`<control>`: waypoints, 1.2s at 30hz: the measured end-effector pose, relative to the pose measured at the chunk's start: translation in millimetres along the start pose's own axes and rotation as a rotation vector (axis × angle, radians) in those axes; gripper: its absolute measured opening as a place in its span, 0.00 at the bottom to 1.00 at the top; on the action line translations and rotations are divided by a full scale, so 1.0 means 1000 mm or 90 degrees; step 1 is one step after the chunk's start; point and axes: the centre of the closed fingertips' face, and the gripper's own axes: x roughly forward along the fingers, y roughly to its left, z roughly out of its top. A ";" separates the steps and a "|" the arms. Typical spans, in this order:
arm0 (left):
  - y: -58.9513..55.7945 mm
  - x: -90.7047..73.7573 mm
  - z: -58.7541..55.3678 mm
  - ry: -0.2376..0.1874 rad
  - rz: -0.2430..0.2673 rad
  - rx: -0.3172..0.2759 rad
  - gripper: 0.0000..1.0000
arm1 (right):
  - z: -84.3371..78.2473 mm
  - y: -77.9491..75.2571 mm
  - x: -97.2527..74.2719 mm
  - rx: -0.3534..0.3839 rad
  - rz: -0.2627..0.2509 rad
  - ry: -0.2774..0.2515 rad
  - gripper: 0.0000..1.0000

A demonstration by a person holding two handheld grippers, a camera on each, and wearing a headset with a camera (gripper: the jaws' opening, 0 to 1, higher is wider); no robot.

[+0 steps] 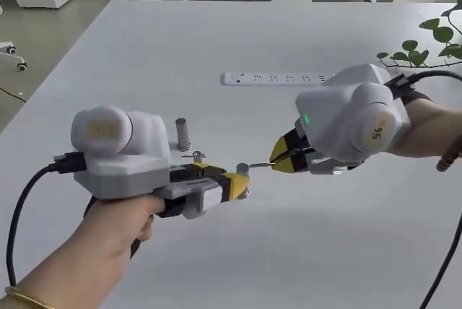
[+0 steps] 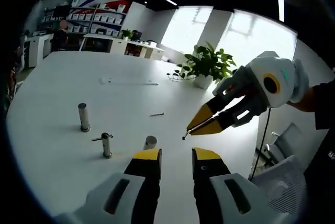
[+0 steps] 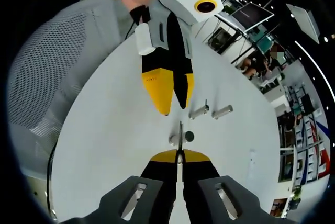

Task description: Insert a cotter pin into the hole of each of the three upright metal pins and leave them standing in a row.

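Three short metal pins stand on the white table. The far pin is bare. The middle pin has a cotter pin through it. The near pin stands just past the tips of my left gripper, which is open with nothing between its jaws. My right gripper is shut on a thin cotter pin whose tip reaches toward the near pin. In the left gripper view the near pin sits above my left finger, and the held cotter pin hangs to its right.
A loose cotter pin lies on the table beyond the pins. A white power strip lies farther back. A potted plant stands at the table's right edge. A mesh chair stands beside the table.
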 end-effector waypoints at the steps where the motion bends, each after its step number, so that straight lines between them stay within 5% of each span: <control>1: 0.000 0.001 0.000 -0.001 -0.001 -0.005 0.21 | 0.001 0.000 0.000 0.000 -0.001 -0.002 0.00; 18: -0.010 0.010 -0.001 -0.012 -0.023 -0.067 0.08 | 0.011 0.007 0.003 -0.003 0.002 -0.019 0.00; 36: -0.013 0.012 -0.001 -0.022 -0.041 -0.088 0.01 | 0.013 0.007 0.005 -0.005 0.004 -0.021 0.00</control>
